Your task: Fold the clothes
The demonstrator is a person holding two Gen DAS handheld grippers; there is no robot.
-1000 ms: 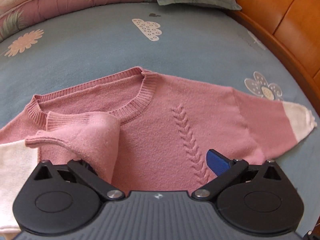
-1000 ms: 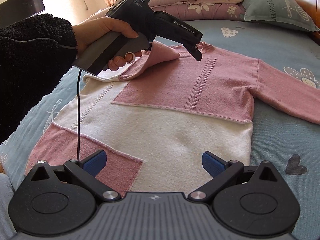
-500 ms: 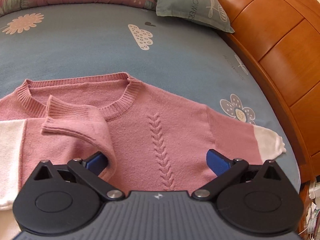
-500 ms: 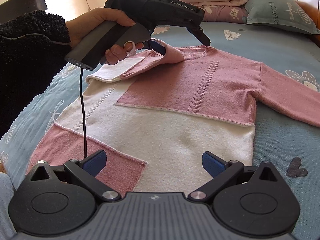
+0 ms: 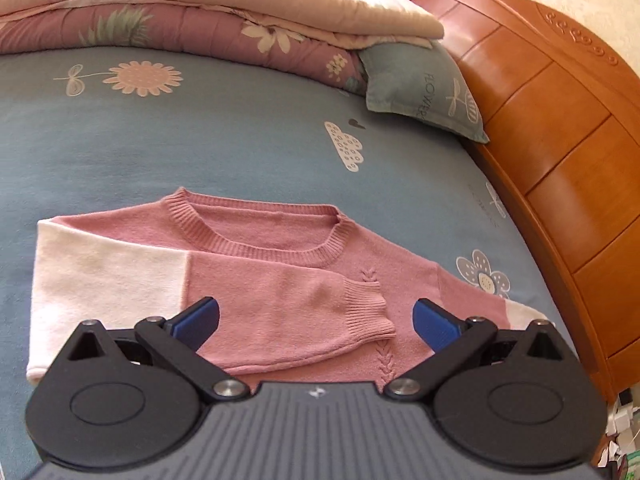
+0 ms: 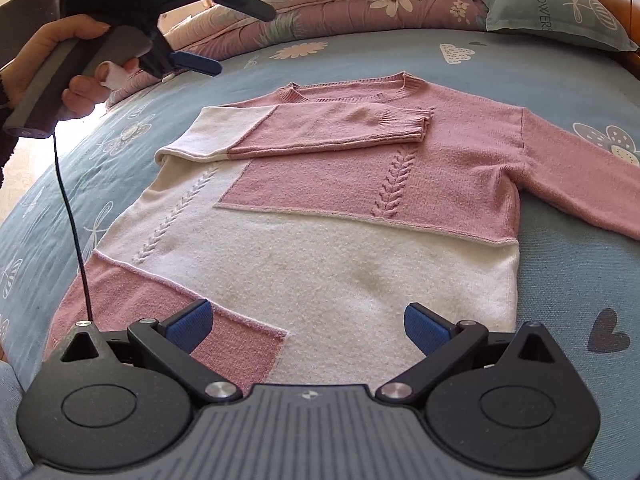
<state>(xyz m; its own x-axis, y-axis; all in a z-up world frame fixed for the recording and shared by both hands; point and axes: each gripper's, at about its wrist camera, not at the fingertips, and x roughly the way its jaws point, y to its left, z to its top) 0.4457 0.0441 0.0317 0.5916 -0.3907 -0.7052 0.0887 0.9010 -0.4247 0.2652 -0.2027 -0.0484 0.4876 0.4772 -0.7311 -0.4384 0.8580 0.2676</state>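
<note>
- Pink-and-cream knit sweater [image 6: 320,216] lies flat, front up, on the blue bed sheet [image 6: 360,52], neckline toward the folded quilt [image 6: 360,4].
- At the far left, a hand [image 6: 60,80] holds the left gripper [image 6: 224,32] raised clear of the fabric, its jaws apart and empty.
- Just right of it, the folded sleeve [image 6: 320,128] rests across the chest, cuff near the cable stitch.
- Lower centre, the right gripper [image 6: 308,328] hovers above the hem, jaws spread, holding nothing.
- Far right, the other sleeve [image 6: 580,184] lies stretched out on the sheet.
- My read: the knit is soft, light and limp, so it will sag and stretch; the ribbed cuff looks the firmest place to pinch.
</note>
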